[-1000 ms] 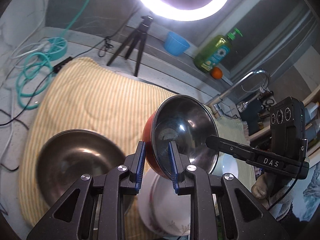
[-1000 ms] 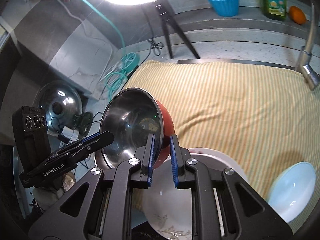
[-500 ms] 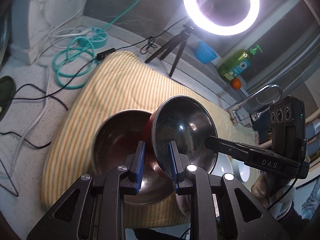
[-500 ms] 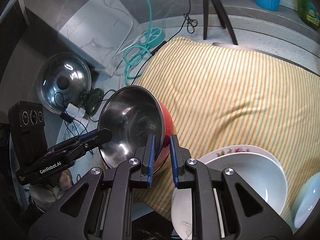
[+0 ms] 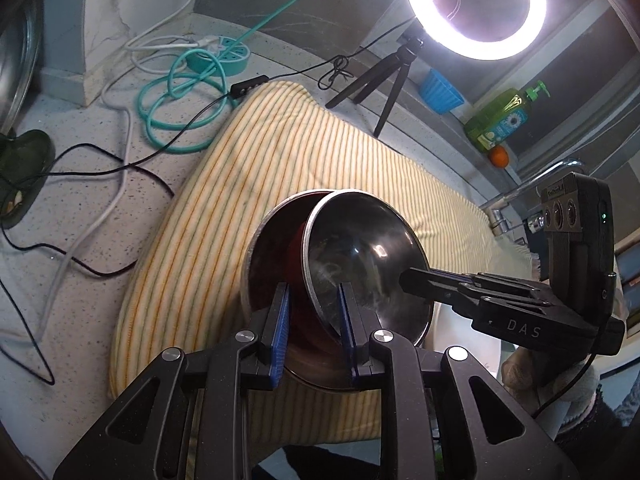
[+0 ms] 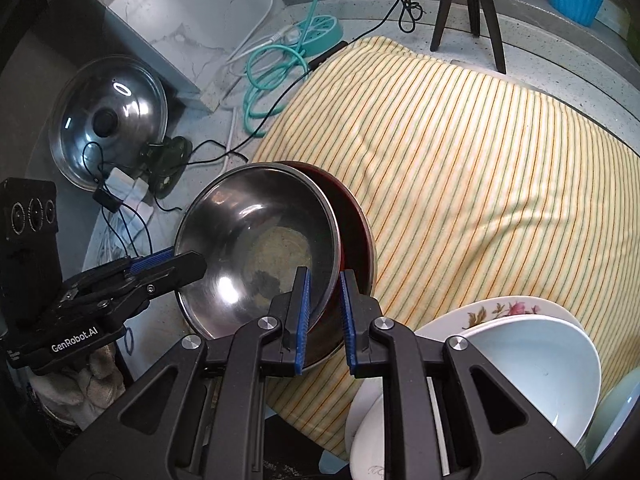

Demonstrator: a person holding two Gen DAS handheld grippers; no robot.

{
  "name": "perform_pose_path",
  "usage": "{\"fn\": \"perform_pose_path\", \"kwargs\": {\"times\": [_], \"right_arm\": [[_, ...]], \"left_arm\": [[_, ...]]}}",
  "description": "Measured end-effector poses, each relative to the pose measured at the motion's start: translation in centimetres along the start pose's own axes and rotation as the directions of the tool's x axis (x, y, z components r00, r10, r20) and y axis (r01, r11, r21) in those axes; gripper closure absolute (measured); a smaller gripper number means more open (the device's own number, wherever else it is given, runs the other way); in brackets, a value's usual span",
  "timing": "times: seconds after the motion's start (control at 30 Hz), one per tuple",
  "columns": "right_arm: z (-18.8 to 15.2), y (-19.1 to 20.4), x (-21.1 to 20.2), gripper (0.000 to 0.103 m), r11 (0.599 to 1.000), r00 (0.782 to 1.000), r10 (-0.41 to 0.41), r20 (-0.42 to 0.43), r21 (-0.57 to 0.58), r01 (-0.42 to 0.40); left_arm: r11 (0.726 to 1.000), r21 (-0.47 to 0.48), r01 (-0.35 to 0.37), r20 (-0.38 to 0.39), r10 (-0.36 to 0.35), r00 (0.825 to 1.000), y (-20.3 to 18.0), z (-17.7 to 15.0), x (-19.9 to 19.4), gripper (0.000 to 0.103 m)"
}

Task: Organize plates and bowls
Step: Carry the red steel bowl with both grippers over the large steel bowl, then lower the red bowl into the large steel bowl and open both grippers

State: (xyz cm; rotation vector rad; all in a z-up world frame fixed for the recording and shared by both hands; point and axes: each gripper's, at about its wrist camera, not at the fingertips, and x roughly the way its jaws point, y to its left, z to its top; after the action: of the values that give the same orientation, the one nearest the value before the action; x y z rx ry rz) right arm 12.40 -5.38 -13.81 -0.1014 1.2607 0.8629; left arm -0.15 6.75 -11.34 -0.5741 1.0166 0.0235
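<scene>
A steel bowl with a red outside (image 5: 360,268) (image 6: 256,248) hangs tilted, its lower part inside a larger steel bowl (image 5: 264,252) (image 6: 371,256) that rests on the striped cloth. My left gripper (image 5: 312,292) is shut on the red bowl's near rim, one blue pad inside and one outside. My right gripper (image 6: 324,280) is shut on the opposite rim in the same way. Each gripper shows in the other's view: the right gripper (image 5: 412,280) comes in from the right, the left gripper (image 6: 188,262) from the left. A white bowl (image 6: 532,364) sits on a flowered plate (image 6: 500,308).
The yellow striped cloth (image 5: 304,168) covers the counter. To the left lie a teal hose (image 5: 176,92), black cables and a pot lid (image 6: 108,120). A ring light on a tripod (image 5: 476,8), a blue cup (image 5: 440,92) and a green soap bottle (image 5: 500,116) stand behind.
Both grippers carried the red bowl to the left and down, from above the white plate to the large steel bowl. It now sits tilted inside that bowl.
</scene>
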Motion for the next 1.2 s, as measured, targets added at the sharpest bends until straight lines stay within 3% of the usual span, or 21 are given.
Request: {"fn": "perform_pose_path", "kwargs": {"times": [0.8, 0.9, 1.2], "right_arm": [[0.1, 0.6, 1.0, 0.085, 0.998, 0.998, -0.057, -0.010, -0.041, 0.056], [0.2, 0.4, 1.0, 0.082, 0.998, 0.999, -0.049, -0.007, -0.038, 0.048], [0.2, 0.9, 0.3, 0.059, 0.999, 1.000, -0.018, 0.019, -0.049, 0.019]], "left_arm": [[0.998, 0.035, -0.057, -0.026, 0.058, 0.998, 0.1, -0.1, 1.2, 0.083], [0.997, 0.044, -0.064, -0.025, 0.065, 0.998, 0.0, -0.1, 1.2, 0.083], [0.997, 0.036, -0.063, -0.018, 0.063, 0.998, 0.0, 0.2, 1.0, 0.081]]}}
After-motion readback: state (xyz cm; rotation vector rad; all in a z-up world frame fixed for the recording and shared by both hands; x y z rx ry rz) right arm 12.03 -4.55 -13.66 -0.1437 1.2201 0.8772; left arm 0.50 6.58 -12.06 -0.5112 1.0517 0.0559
